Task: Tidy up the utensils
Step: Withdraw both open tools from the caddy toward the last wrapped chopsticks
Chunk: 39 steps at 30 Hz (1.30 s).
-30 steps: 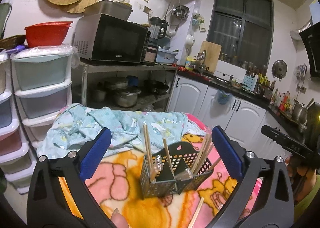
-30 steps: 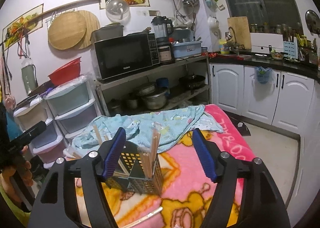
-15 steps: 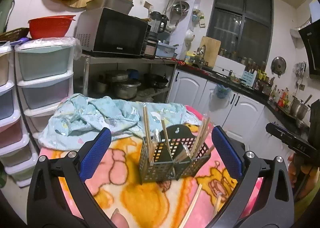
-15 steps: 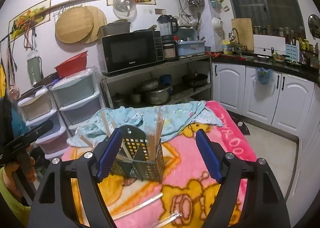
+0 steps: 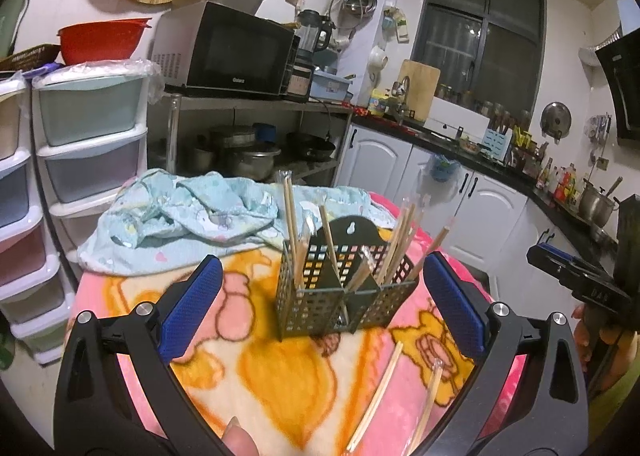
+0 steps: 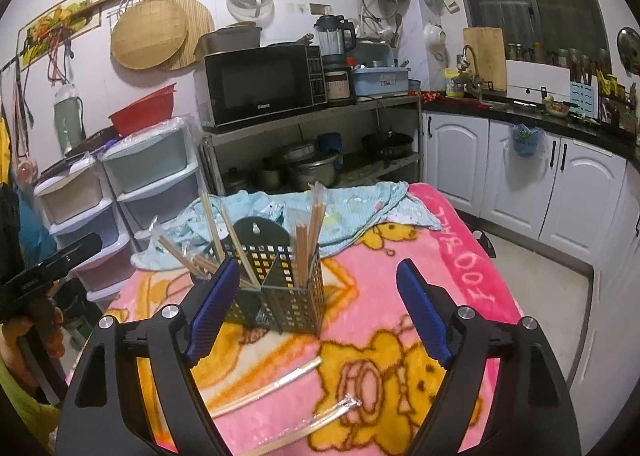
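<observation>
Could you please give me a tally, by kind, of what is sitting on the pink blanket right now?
Perforated dark utensil holder: 1
Light blue cloth: 1
Wrapped chopstick packs lying loose in front of the holder: 2
Total: 4
Chopsticks standing inside the holder overlap too much to count.

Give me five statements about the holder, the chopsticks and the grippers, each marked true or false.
1. The holder stands upright on the blanket. True.
2. Every chopstick is in the holder. False: loose chopsticks lie on the blanket in front of it.
3. The left gripper holds a chopstick. False: it is open and empty.
4. The right gripper has nothing between its opening jaws. True.
5. The holder lies on the blue cloth. False: the cloth is behind it.
</observation>
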Tool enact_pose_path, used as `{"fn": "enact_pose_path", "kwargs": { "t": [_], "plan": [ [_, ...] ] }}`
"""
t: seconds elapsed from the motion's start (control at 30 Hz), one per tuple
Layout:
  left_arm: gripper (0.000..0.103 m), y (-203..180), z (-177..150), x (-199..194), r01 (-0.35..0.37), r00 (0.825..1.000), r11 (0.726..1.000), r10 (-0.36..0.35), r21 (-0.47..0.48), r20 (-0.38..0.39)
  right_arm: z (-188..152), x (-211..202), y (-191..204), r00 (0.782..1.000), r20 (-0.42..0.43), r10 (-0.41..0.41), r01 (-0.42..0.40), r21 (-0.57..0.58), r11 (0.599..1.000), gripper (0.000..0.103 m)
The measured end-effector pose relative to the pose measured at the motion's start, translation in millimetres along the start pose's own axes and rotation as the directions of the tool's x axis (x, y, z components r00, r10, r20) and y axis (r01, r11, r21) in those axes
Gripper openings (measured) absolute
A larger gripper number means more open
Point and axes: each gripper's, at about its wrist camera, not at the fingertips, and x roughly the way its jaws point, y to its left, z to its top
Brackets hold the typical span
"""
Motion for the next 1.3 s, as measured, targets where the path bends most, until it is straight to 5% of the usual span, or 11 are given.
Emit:
{"fn": "enact_pose_path", "kwargs": {
  "t": [0.1, 0.93, 1.3],
  "plan": [
    [0.092, -0.5, -6.5, -1.0, -0.004, 1.000, 1.000, 0.004, -0.002, -0.011, -6.5, 1.1, 2.7, 0.999, -0.020, 0.046, -0.046, 0.000, 0.999, 0.079],
    [0.092, -0.4, -68.1, 5.9, -0.013, 0.988, 0.999, 0.021, 0.052, -0.153, -61.2, 24.5, -3.3, 0.986, -0.167, -0.014, 0.009, -0.030, 0.999, 0.079],
    [0.092, -1.5, -103.1, 16.6, 0.042, 0.971, 0.996, -0.021, 0.084, -0.239, -86.4, 38.7, -6.0, 0.969, -0.244, -0.035, 0.027, -0.039, 0.999, 0.079]
  ]
}}
